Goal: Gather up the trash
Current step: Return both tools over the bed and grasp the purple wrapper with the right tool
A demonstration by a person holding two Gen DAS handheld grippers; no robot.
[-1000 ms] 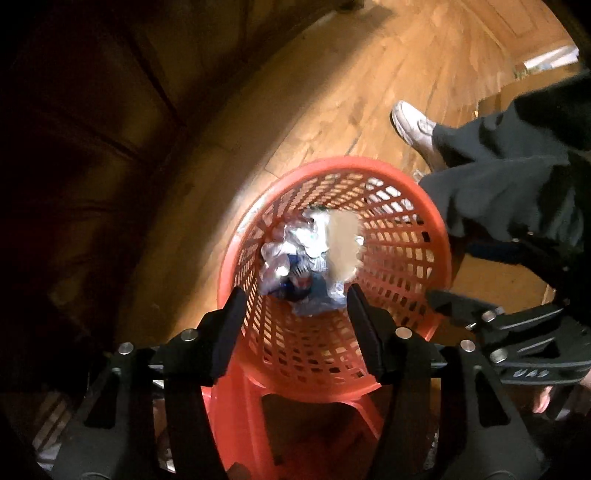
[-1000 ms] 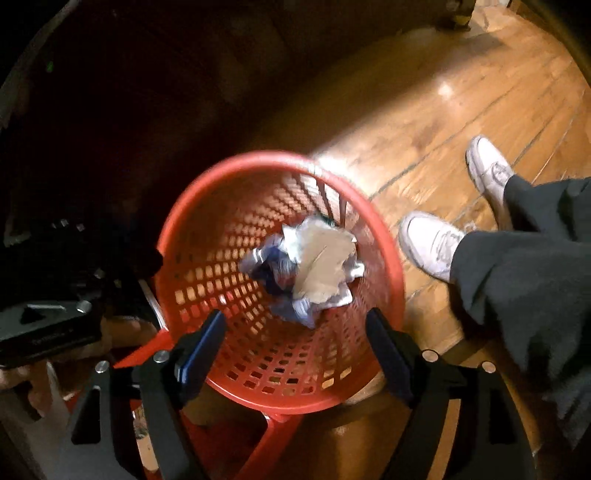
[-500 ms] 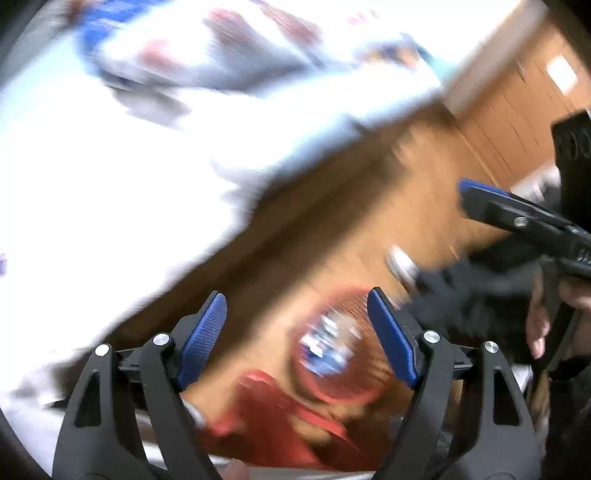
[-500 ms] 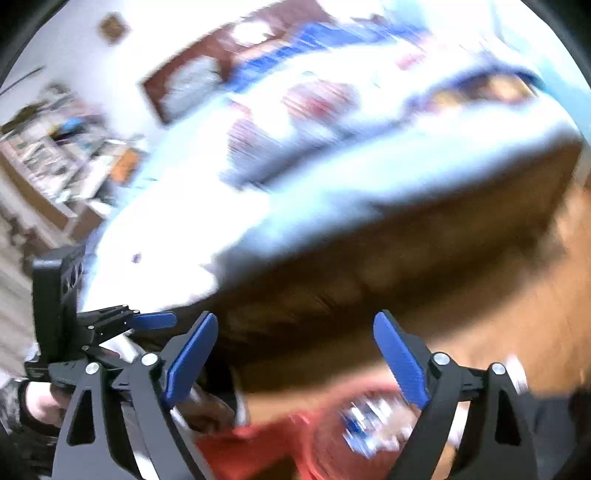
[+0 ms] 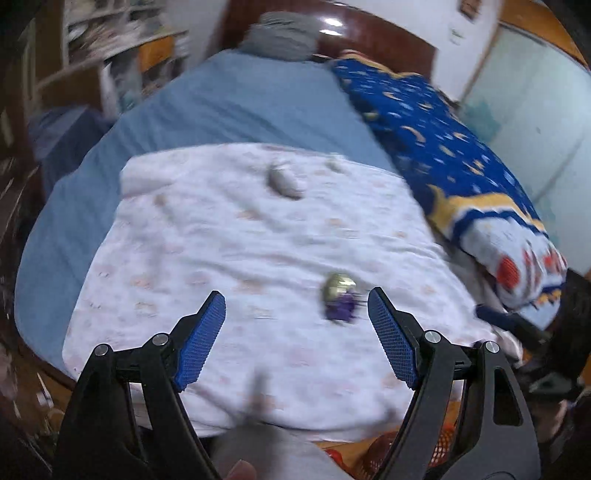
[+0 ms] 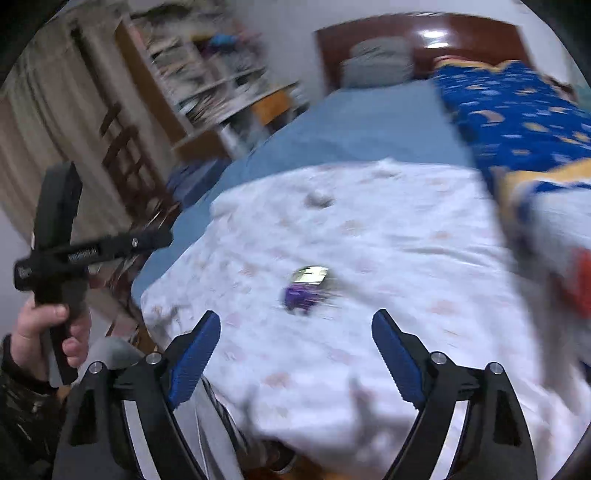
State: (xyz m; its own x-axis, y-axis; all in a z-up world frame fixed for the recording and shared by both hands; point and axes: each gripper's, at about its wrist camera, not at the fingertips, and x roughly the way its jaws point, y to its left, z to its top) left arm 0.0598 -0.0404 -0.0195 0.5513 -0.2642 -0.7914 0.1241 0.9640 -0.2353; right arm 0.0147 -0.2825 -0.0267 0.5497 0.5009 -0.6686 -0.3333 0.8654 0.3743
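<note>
1. The left gripper [image 5: 295,321] fills the lower part of the left wrist view, its blue-padded fingers [image 5: 201,338] spread wide with nothing between them. The right gripper [image 6: 295,354] sits likewise at the bottom of the right wrist view, jaws wide apart and empty. In that view the left tool also shows at the left edge, gripped by the left hand [image 6: 48,328].

2. The bed takes up most of both views: a blue sheet [image 5: 258,107] in the upper middle, with a white patterned blanket [image 5: 229,258] spread over its nearer half.

3. A dark blue quilt with moons and stars [image 5: 436,136] lies folded along the right side of the frame, touching the white blanket's right edge.

4. A grey pillow [image 5: 284,35] rests at the top centre against the dark wooden headboard [image 6: 480,37].

5. Shelves [image 6: 210,70] stand blurred at the upper left of the right wrist view.

6. A crumpled grey scrap [image 5: 282,181] lies on the white blanket's upper middle, well apart from both grippers.

7. A purple and silver wrapper [image 5: 340,297] lies on the blanket just above and left of the left gripper's right fingertip; in the right wrist view it sits centre frame [image 6: 306,288], above the open gap.

8. A sliver of the red basket [image 5: 439,446] shows at the bottom right of the left wrist view.
</note>
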